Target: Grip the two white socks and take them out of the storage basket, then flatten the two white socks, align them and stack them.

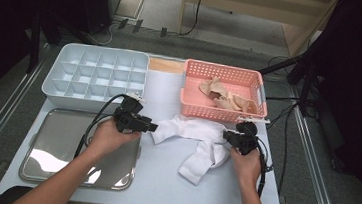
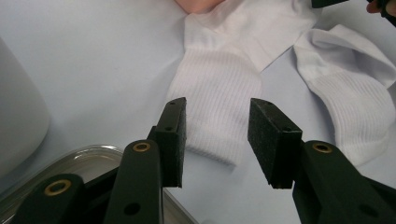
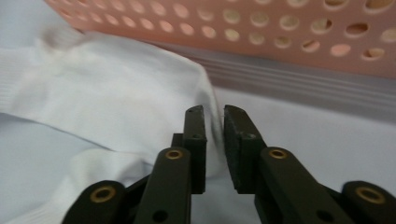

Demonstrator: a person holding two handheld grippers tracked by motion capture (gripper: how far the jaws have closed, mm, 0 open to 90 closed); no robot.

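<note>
Left gripper (image 2: 217, 140) stands spread just short of the sock (image 2: 219, 100), whose cuff lies straight ahead, ribbing running away from me.

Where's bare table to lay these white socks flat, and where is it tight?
Free: the table near the front edge, between the metal tray and the right forearm, and the strip between the compartment box and pink basket. Crowded: around the white socks below the basket, where both grippers work.
</note>
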